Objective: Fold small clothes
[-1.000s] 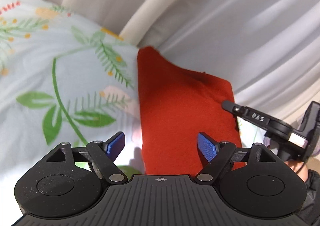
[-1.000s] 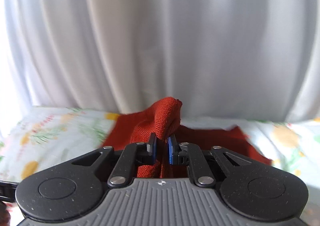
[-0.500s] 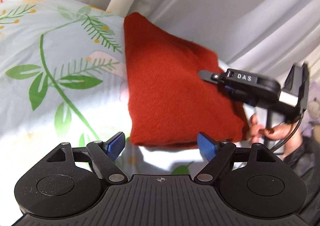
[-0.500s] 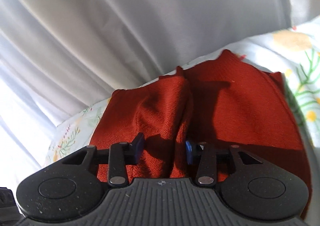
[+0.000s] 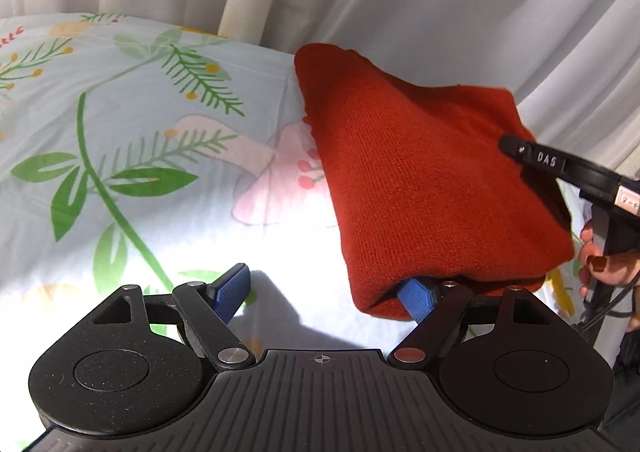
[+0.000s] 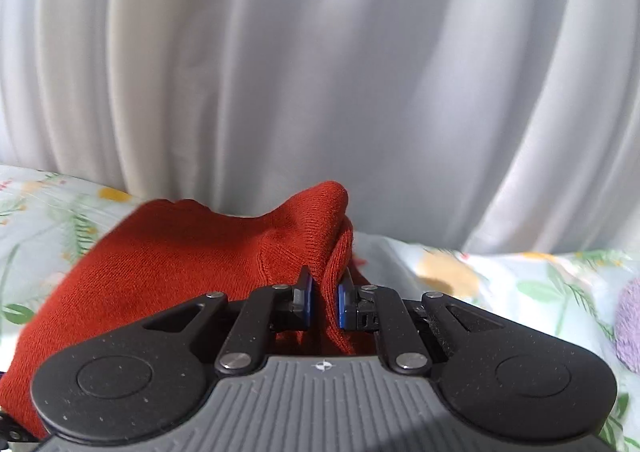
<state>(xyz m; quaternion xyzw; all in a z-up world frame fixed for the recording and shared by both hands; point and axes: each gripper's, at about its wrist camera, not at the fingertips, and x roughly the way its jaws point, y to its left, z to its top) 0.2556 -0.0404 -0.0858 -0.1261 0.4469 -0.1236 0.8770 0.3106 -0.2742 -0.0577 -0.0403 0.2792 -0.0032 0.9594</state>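
Left wrist view: left claw is sitting wide open, gripping nothing; its right pad is tucking under the near edge of the red knit garment, which is lying folded on the floral bedsheet. "DAS" is readable on the right tool's arm.

Right wrist view: right claw is pinching a raised fold of the garment, jaws nearly closed on it. Looks like mid-fold; next move probably needs that fold carried over and laid flat, with the left claw steadying the near edge.
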